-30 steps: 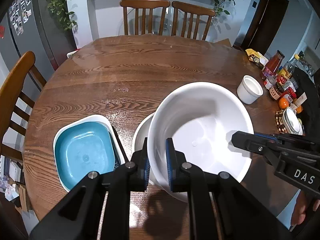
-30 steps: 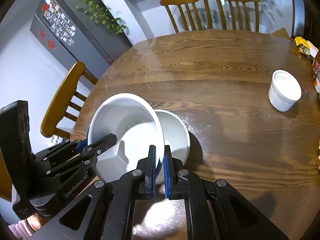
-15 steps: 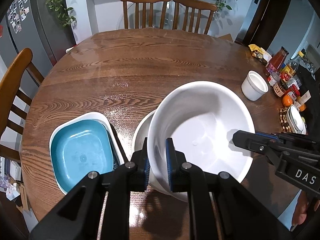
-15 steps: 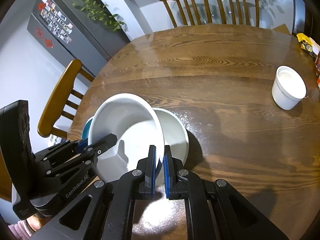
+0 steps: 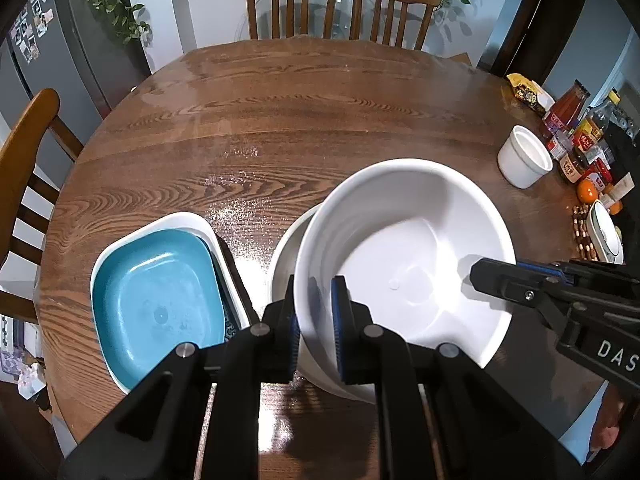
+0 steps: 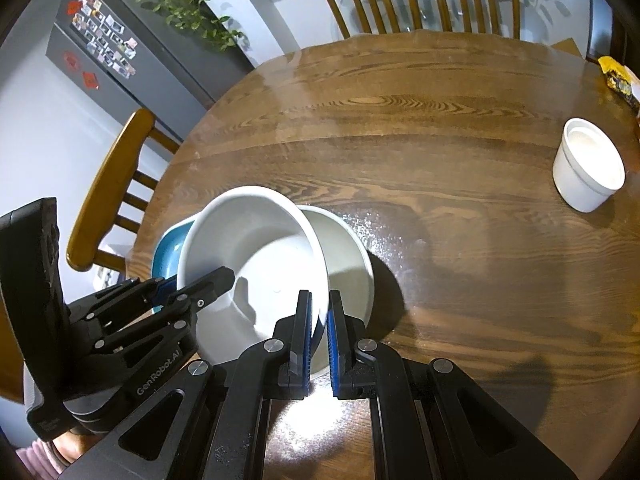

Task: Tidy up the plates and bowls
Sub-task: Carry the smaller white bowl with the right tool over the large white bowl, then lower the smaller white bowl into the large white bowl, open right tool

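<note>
A large white bowl [image 5: 408,248] is held above the table, tilted. My left gripper [image 5: 314,308] is shut on its near rim, and my right gripper [image 6: 319,322] is shut on its rim at the right side [image 6: 256,256]. Under it, a second white bowl [image 6: 348,264] stands on the table; its edge shows in the left wrist view [image 5: 286,252]. A square blue dish [image 5: 156,292] rests inside a white square dish [image 5: 160,222] to the left. My right gripper also shows in the left wrist view [image 5: 480,276], and my left gripper in the right wrist view [image 6: 216,280].
A small white ramekin [image 5: 524,156] stands at the table's right side [image 6: 588,168]. Bottles, jars and an orange [image 5: 576,140] crowd the far right edge. Wooden chairs stand at the far side [image 5: 292,4] and at the left [image 5: 24,152].
Both grippers have risen with the large white bowl; the table looks smaller and farther. The bowl has lifted away from the lower bowl. Both grips hold.
</note>
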{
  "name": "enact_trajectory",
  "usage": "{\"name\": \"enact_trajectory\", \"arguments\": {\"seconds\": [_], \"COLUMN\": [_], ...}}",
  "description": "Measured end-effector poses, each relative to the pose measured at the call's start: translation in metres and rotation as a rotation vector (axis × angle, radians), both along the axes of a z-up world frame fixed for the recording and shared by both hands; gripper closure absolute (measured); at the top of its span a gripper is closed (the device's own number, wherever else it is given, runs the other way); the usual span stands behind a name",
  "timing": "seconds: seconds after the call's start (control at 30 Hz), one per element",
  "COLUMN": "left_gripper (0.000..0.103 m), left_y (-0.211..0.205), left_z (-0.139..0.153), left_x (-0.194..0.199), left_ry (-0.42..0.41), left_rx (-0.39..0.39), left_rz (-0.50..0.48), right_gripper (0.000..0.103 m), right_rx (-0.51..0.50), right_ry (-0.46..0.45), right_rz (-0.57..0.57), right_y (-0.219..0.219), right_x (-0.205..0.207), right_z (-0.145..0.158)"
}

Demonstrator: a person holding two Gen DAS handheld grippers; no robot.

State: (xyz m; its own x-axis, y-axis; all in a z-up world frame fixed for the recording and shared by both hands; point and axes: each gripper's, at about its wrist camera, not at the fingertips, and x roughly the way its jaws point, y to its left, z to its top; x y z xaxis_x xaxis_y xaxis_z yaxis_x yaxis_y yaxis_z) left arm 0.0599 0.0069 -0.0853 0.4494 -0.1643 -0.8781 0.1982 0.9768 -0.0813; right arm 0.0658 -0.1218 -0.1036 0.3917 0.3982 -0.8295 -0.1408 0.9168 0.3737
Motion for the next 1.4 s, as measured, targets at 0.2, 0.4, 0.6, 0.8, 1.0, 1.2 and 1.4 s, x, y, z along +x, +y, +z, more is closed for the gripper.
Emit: {"name": "enact_trajectory", "arguments": {"seconds": [0.2, 0.4, 0.6, 0.8, 1.0, 1.2, 1.4], "left_gripper": [0.092, 0.092, 0.092, 0.090, 0.089, 0.087, 0.087], "left_y": [-0.002, -0.003, -0.006, -0.008, -0.010, -0.013, -0.013], "left_z": [-0.007, -0.015, -0.021, -0.028, -0.034, -0.039, -0.038], "left_x": [0.004, 0.006, 0.009, 0.011, 0.015, 0.017, 0.019], "left_ry": [0.015, 0.029, 0.036, 0.052, 0.066, 0.074, 0.072], "left_rx": [0.019, 0.035, 0.051, 0.064, 0.082, 0.096, 0.103], "left_rz": [-0.001, -0.005, -0.008, -0.008, -0.015, -0.020, -0.019], "right_gripper": [0.095, 0.095, 0.095, 0.095, 0.095, 0.095, 0.095], "right_rx": [-0.006, -0.011, -0.032, -0.059, -0.092, -0.129, -0.158], "right_ry": [0.017, 0.030, 0.033, 0.030, 0.029, 0.022, 0.012], "right_rz": [0.003, 0.002, 0.004, 0.010, 0.016, 0.022, 0.034], "right_y": [0.002, 0.004, 0.008, 0.009, 0.011, 0.014, 0.017], "right_x": [0.004, 0.006, 0.008, 0.010, 0.010, 0.012, 0.013], "right_z": [-0.007, -0.013, -0.018, -0.021, -0.024, -0.027, -0.026]}}
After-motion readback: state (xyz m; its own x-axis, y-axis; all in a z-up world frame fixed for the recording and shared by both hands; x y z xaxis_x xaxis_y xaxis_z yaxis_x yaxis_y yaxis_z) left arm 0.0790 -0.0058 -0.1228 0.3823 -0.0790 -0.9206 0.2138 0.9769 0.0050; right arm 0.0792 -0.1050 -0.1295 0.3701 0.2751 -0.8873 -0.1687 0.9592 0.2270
